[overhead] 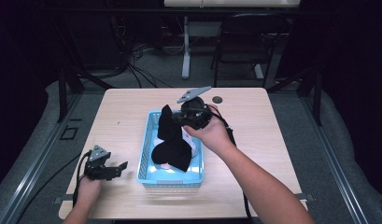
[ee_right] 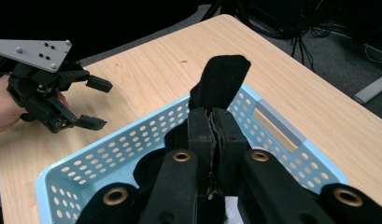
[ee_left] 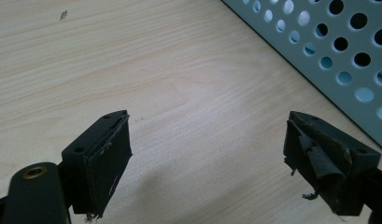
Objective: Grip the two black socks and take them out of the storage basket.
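A black sock (overhead: 170, 140) hangs over the light blue perforated basket (overhead: 146, 154) in the middle of the table. My right gripper (overhead: 179, 116) is shut on the sock near its upper end; in the right gripper view the sock's tip (ee_right: 221, 74) sticks up past the closed jaws, above the basket's rim (ee_right: 277, 126). The sock's lower part rests inside the basket on something white and pink (overhead: 166, 165). My left gripper (overhead: 118, 169) stands open and empty just above the table, left of the basket; its own view shows bare wood between the jaws and the basket wall (ee_left: 338, 60) to the right.
The wooden table (overhead: 123, 116) has free room on both sides of the basket. A small dark round thing (overhead: 217, 99) lies near the far edge. A black chair (overhead: 247, 42) and cables stand on the floor beyond the table.
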A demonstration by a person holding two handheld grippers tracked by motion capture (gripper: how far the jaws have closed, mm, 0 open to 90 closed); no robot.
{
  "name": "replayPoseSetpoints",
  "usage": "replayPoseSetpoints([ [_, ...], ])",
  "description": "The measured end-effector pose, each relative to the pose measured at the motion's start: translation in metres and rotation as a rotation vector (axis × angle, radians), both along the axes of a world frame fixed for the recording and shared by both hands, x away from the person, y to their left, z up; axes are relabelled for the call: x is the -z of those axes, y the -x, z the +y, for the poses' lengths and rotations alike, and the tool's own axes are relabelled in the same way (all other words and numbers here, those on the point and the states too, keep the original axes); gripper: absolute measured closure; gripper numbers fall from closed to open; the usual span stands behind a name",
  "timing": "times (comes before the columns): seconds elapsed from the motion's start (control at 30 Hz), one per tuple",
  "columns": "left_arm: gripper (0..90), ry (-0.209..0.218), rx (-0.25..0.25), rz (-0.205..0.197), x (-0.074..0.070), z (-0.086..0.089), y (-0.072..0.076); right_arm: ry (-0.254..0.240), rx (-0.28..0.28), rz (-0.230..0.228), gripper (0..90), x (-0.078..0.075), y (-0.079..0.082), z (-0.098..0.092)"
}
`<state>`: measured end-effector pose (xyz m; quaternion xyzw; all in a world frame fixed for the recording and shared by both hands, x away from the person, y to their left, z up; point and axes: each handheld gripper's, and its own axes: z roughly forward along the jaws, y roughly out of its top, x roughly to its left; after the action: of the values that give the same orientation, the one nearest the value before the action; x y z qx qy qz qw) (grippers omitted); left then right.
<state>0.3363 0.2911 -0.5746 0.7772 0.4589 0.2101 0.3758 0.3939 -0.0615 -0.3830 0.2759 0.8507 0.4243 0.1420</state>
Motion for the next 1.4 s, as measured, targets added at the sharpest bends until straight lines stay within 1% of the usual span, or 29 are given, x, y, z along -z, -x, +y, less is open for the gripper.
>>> replayPoseSetpoints([
  [0.1,15.1,-0.001,0.002,-0.001,0.0,0.0,0.0,0.0,0.012,-0.003,87.1,-0.003,0.002,-0.009],
  [0.13,15.1,-0.001,0.002,-0.001,0.0,0.0,0.0,0.0,0.012,-0.003,87.1,-0.003,0.002,-0.009],
  [0.17,15.1,-0.001,0.0,0.0,0.0,0.0,0.0,0.002,0.018,-0.003,87.1,-0.006,0.002,-0.017],
  [0.3,15.1,0.0,-0.001,-0.004,0.0,0.0,0.0,-0.008,0.041,-0.011,87.1,-0.009,0.004,-0.032],
  [0.33,15.1,0.0,-0.001,-0.004,0.0,0.0,0.0,-0.008,0.041,-0.011,87.1,-0.009,0.004,-0.032],
  [0.37,15.1,-0.002,0.0,0.0,0.0,0.0,0.0,-0.004,0.055,-0.017,87.1,-0.013,0.006,-0.043],
  [0.53,15.1,-0.002,-0.002,-0.001,0.001,0.0,0.0,-0.017,0.1,-0.03,87.1,-0.019,0.01,-0.07],
  [0.57,15.1,-0.002,-0.002,-0.001,0.001,0.0,0.0,-0.017,0.1,-0.03,87.1,-0.019,0.01,-0.07],
  [0.6,15.1,-0.002,-0.002,-0.001,0.001,0.0,0.0,-0.021,0.123,-0.033,87.1,-0.021,0.014,-0.083],
  [0.73,15.1,-0.007,-0.001,0.001,0.001,0.0,0.0,-0.012,0.15,-0.034,87.1,-0.021,0.019,-0.101],
  [0.77,15.1,-0.007,-0.001,0.001,0.001,0.0,0.0,-0.012,0.15,-0.034,87.1,-0.021,0.019,-0.101],
  [0.83,15.1,-0.008,-0.002,0.002,0.001,-0.001,0.0,-0.002,0.17,-0.035,87.1,-0.019,0.023,-0.112],
  [0.87,15.1,-0.008,-0.002,0.002,0.001,-0.001,0.0,-0.002,0.174,-0.035,87.1,-0.018,0.023,-0.115],
  [0.9,15.1,-0.013,-0.001,0.001,0.001,-0.001,0.0,0.003,0.177,-0.036,87.1,-0.017,0.024,-0.117],
  [0.97,15.1,-0.013,-0.001,0.002,0.001,-0.001,0.0,-0.016,0.184,-0.037,87.1,-0.016,0.026,-0.12],
  [1.13,15.1,-0.018,0.001,0.003,0.001,-0.001,0.0,-0.019,0.192,-0.033,87.1,-0.012,0.028,-0.125],
  [1.17,15.1,-0.017,0.0,0.003,0.001,-0.001,0.0,-0.018,0.197,-0.036,87.1,-0.008,0.029,-0.127],
  [1.2,15.1,-0.011,-0.002,0.001,0.001,-0.001,0.0,-0.018,0.197,-0.036,87.1,-0.008,0.029,-0.127],
  [1.23,15.1,-0.017,0.0,0.005,0.001,0.0,0.0,-0.027,0.205,-0.029,87.1,-0.001,0.031,-0.13],
  [1.3,15.1,-0.014,-0.004,-0.002,0.001,0.0,0.0,-0.026,0.214,-0.03,87.0,0.005,0.033,-0.132],
  [1.33,15.1,-0.014,-0.004,-0.002,0.001,0.0,0.0,-0.026,0.214,-0.03,87.0,0.005,0.033,-0.132],
  [1.37,15.1,-0.013,-0.002,-0.001,0.001,0.0,0.0,-0.015,0.224,-0.029,87.0,0.013,0.034,-0.134],
  [1.4,15.1,-0.013,-0.002,-0.001,0.001,0.0,0.0,-0.015,0.224,-0.029,87.0,0.013,0.034,-0.134],
])
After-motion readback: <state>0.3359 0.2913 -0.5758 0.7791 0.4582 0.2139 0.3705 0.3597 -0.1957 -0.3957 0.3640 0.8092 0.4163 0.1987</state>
